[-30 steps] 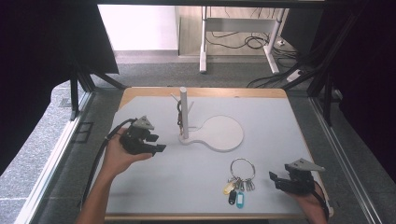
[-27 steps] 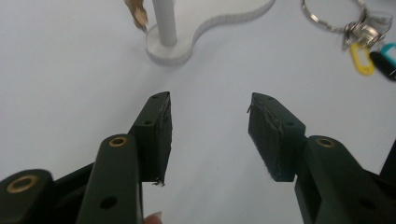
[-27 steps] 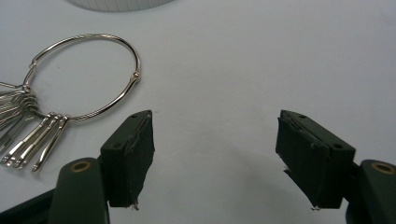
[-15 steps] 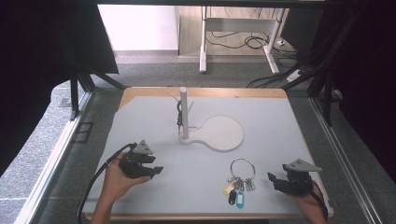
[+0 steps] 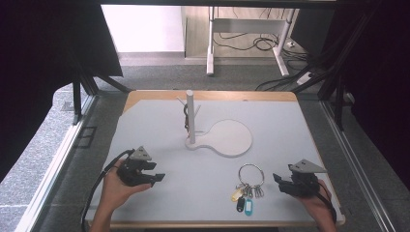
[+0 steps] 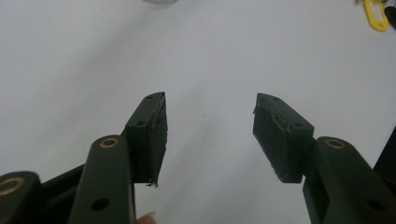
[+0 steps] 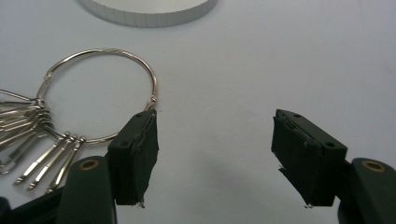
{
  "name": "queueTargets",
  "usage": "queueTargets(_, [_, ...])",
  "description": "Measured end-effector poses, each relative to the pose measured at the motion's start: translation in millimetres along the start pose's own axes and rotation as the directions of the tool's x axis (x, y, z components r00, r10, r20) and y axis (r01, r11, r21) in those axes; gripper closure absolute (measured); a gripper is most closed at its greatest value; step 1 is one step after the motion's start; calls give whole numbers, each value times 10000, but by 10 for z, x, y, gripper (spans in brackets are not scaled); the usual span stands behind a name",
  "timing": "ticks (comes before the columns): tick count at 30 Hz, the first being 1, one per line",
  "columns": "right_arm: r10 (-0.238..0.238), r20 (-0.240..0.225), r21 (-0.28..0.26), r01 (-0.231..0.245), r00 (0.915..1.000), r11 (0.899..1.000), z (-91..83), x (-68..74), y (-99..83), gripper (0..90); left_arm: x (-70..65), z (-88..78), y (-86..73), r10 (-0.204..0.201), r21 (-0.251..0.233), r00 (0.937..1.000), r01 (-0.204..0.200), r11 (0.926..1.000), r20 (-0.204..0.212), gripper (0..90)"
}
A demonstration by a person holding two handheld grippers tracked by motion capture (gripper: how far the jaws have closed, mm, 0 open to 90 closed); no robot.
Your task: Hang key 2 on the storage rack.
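Note:
A metal key ring (image 5: 250, 170) with several keys and yellow, black and blue tags lies on the grey table, near the front right. My right gripper (image 5: 279, 183) rests just right of it. In the right gripper view the ring (image 7: 102, 50) lies ahead and left of the right gripper (image 7: 215, 116). Its jaws stand apart, have just been closing slightly, and have nothing between them. My left gripper (image 5: 158, 172) sits low at the front left. In its own view the left gripper (image 6: 210, 100) has just been opening over bare table.
A white stand with an upright post (image 5: 190, 116) and a round flat base (image 5: 232, 137) occupies the table's middle, with small pegs on the post. The base's rim (image 7: 149, 9) lies beyond the ring. A yellow tag (image 6: 376, 14) sits far right in the left gripper view.
My left hand has come back from beside the stand toward the near edge and sunk lower, with its jaws wider. The right hand and the key ring have stayed put.

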State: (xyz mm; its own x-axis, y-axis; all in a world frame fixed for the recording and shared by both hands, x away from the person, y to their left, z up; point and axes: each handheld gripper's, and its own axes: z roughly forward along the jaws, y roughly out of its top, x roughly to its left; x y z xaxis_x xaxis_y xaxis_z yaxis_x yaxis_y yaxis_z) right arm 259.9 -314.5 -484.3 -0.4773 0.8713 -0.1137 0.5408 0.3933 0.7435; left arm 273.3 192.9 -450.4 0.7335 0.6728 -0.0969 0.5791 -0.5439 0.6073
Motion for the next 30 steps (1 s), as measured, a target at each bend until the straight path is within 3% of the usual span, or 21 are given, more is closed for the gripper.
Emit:
queueTargets(3, [-290,-357,343,302,9989,9990,13,33,85,360,-3,-5,-17,-2,-31,10000,2,10000,46,454])
queueTargets(5, [-731,-792,760,792,9942,9940,23,56,188,403,-9,-10,-25,1,-41,10000,-1,10000,71,454])
queueTargets(9, [-1056,-1365,1238,1228,9850,9847,37,78,365,437,-18,-25,-40,-30,-90,9999,31,10000,134,443])
queueTargets(12, [-1229,-1764,1703,1533,9766,9734,61,113,550,466,-17,-43,-60,6,-127,9998,-3,9999,209,439])
queueTargets(15, [-1496,-1841,2037,1866,9715,9611,99,154,692,509,-19,-58,-80,-72,-163,9997,76,9998,232,439])
queueTargets(17, [-1550,-2077,2370,2034,9658,9500,157,185,779,527,-20,-62,-87,-97,-155,9997,100,9998,218,439])
queueTargets(20, [-1955,-2214,2950,2568,9554,9203,276,222,857,561,-13,-72,-98,-111,-135,9997,114,9998,228,439])
queueTargets(24, [-2108,-2340,3546,2852,9491,8904,421,247,938,606,-18,-68,-108,-130,-91,9997,132,9999,200,439])
queueTargets(30, [-1902,-2492,4248,2836,9496,8597,597,245,994,689,-26,-52,-107,-87,-73,9997,88,9999,212,436])
